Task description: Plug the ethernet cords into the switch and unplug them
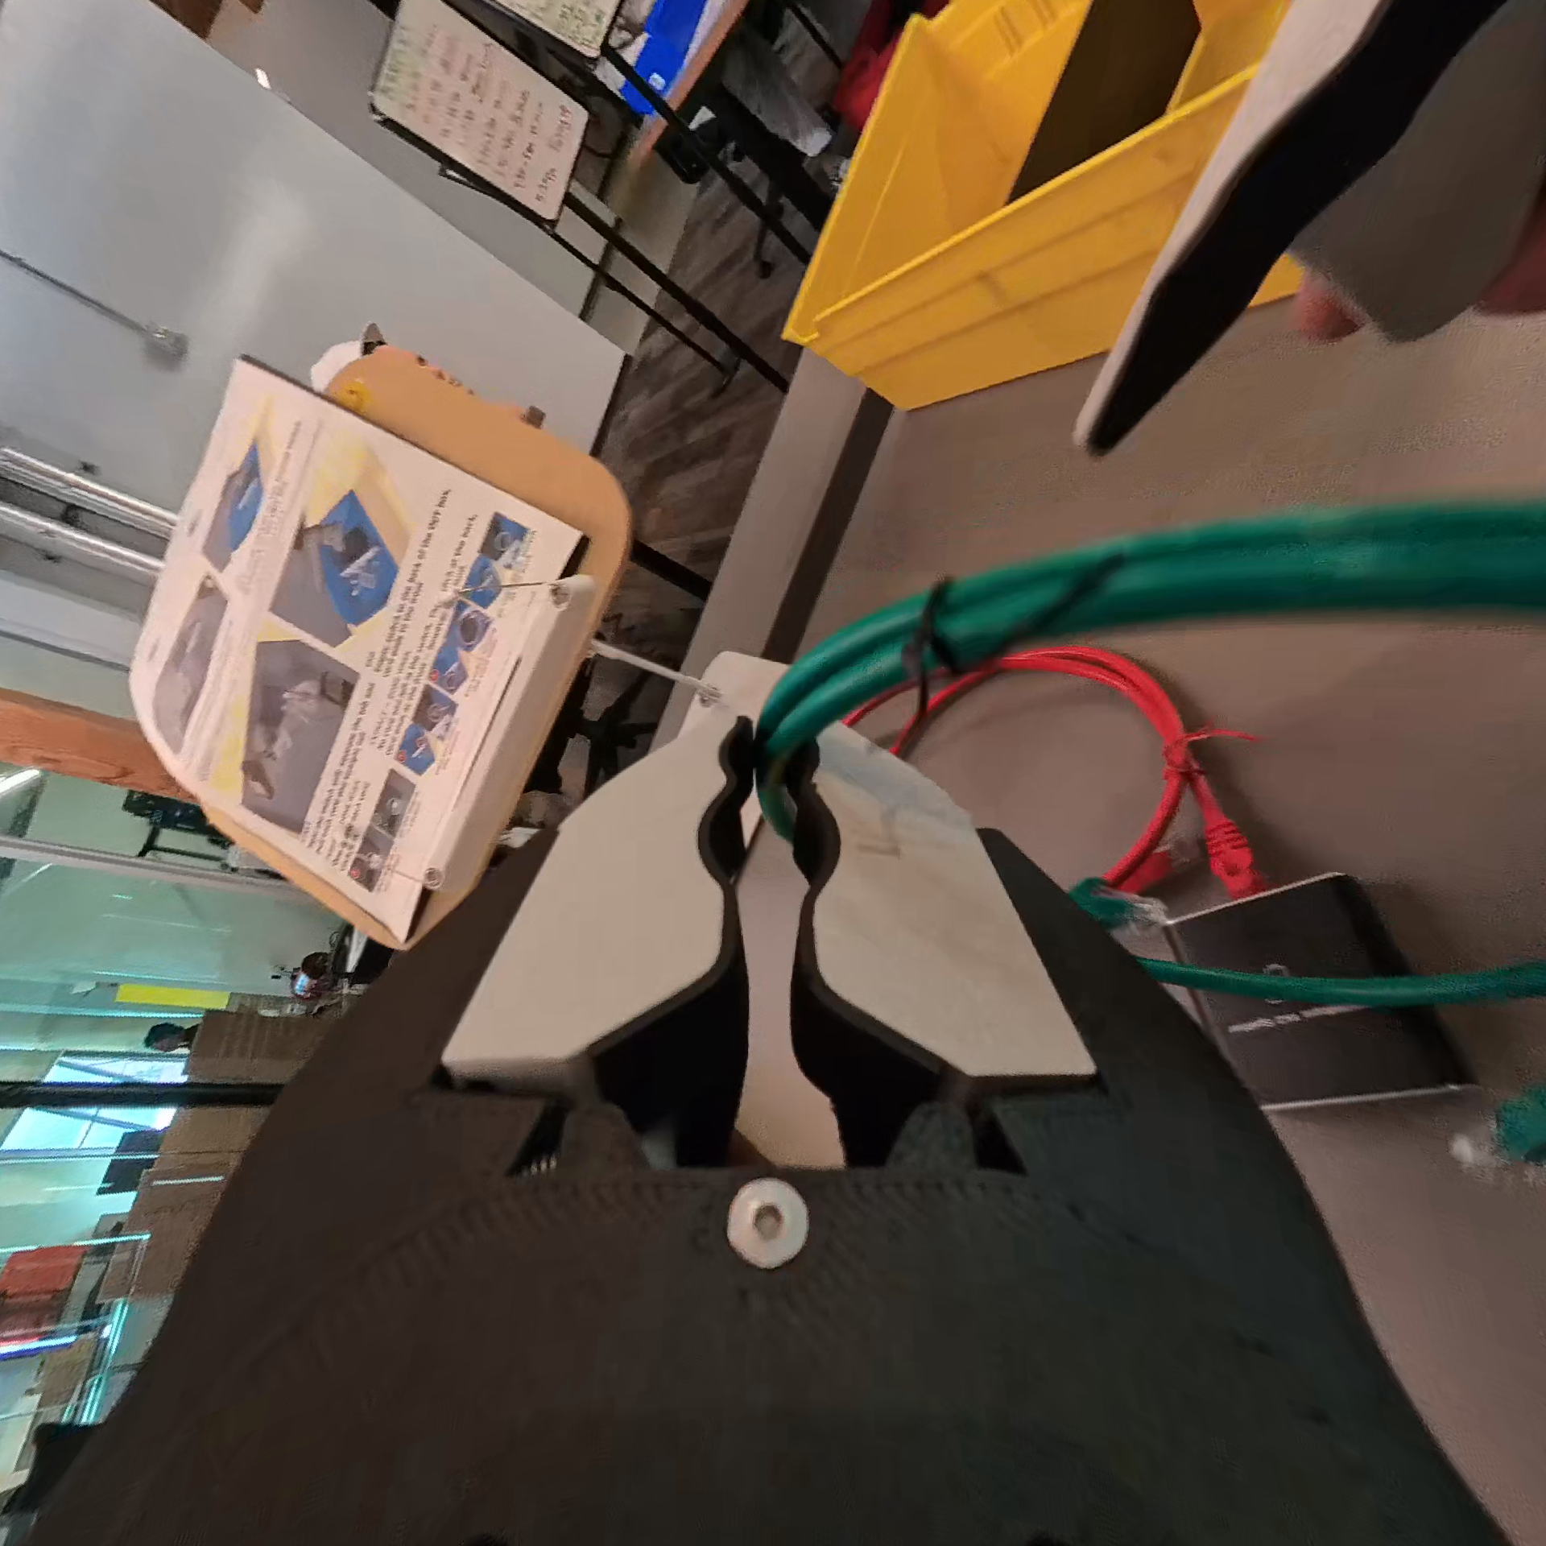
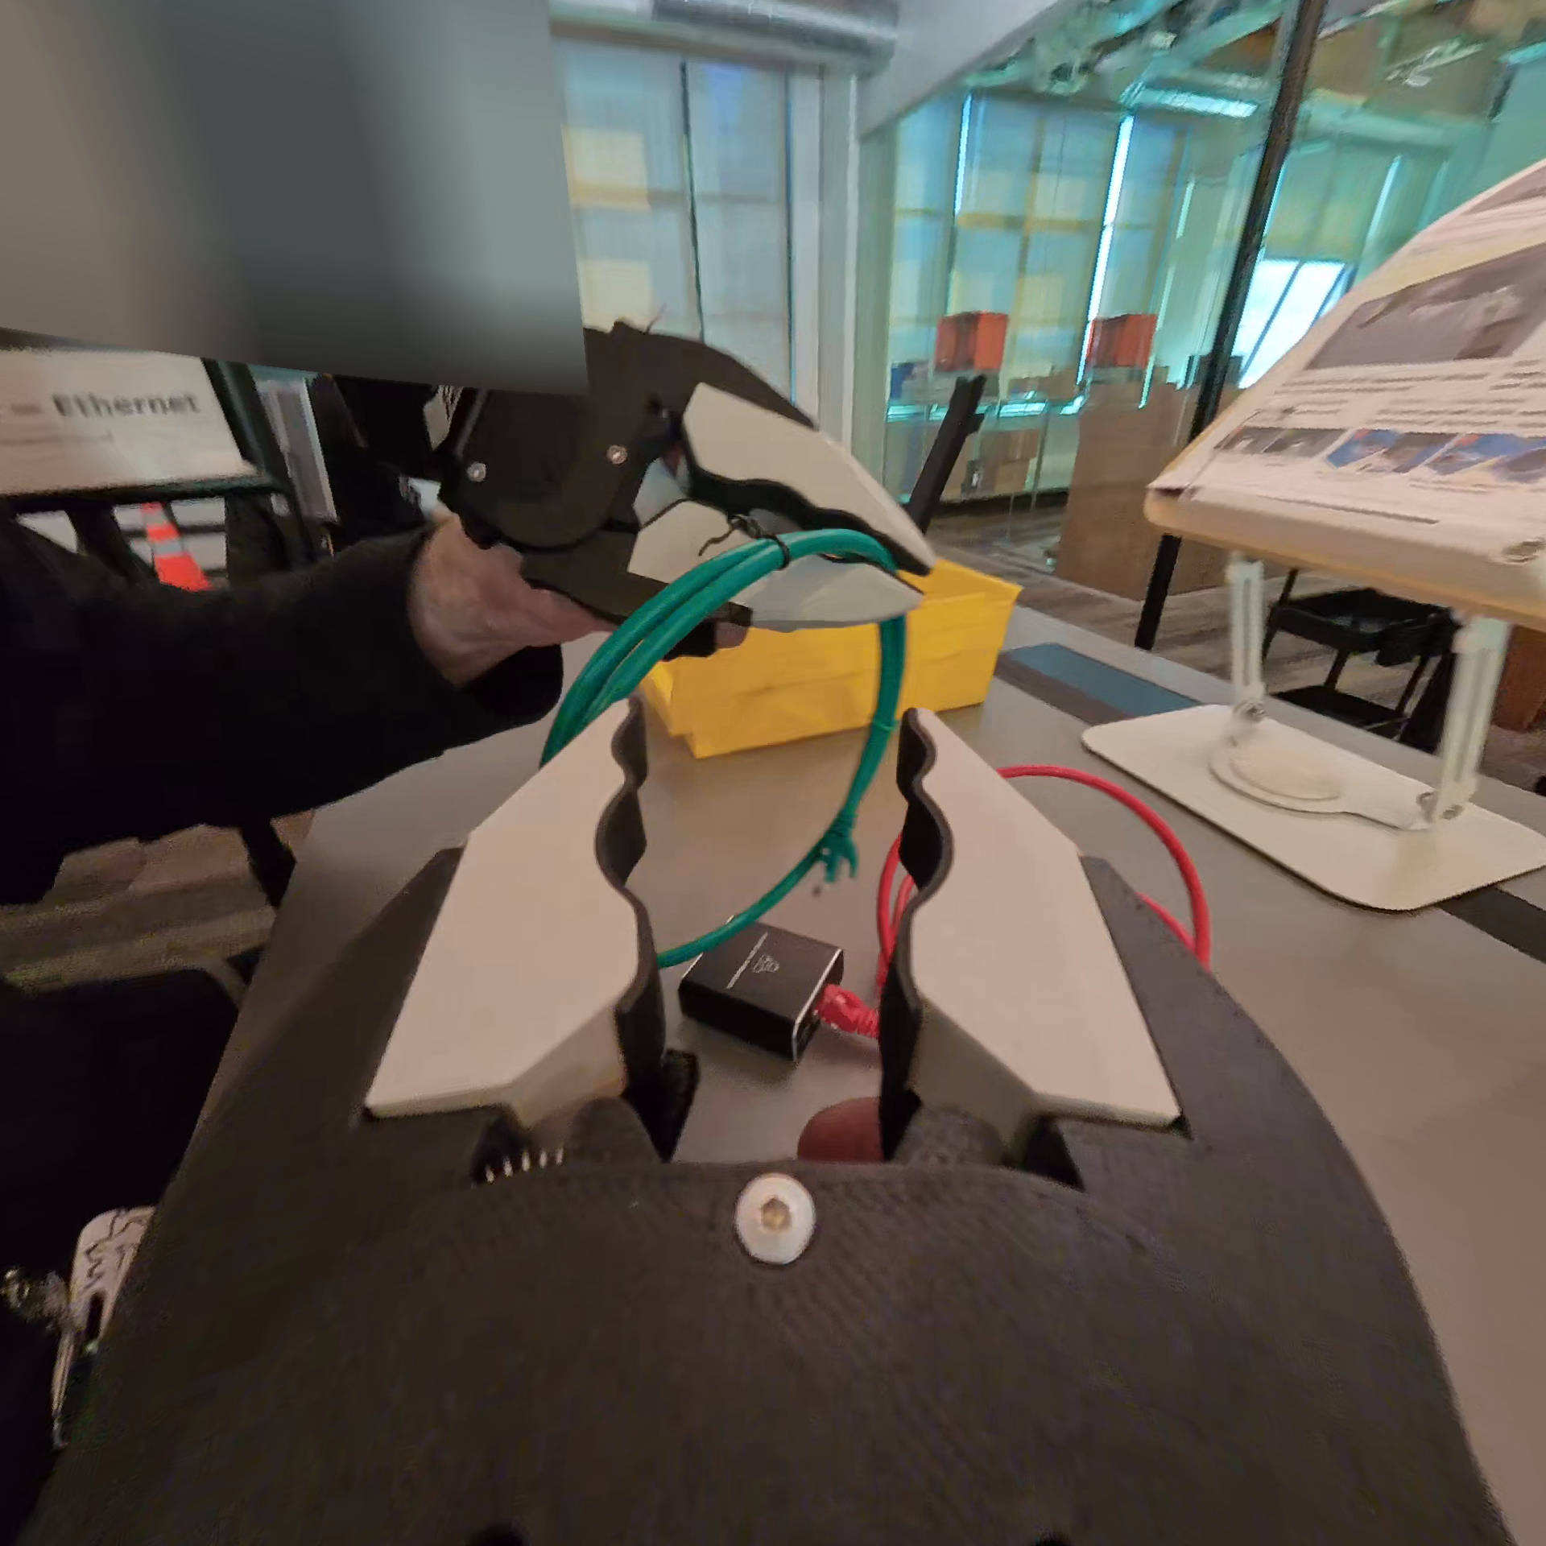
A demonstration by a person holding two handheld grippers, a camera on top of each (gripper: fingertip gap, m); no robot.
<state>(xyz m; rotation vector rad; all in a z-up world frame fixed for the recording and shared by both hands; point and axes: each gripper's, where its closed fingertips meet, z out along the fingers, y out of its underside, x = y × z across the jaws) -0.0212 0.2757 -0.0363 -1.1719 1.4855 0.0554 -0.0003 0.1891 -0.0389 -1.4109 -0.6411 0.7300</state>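
My left gripper is shut on a coiled green ethernet cord and holds the bundle above the grey table; it also shows in the right wrist view with the green loop hanging from it. One green strand runs down to the black switch, which lies flat on the table. A green plug and a red plug sit at the switch's port side. The red cord is coiled on the table. My right gripper is open and empty above the switch.
A yellow bin stands on the table behind the cords, also in the left wrist view. A white stand holding a printed sheet is at the right. A person's dark sleeve reaches in from the left. One gripper's finger ends stand about 9 centimetres off the other's. From either gripper's tips it is about 15 centimetres to the red plug.
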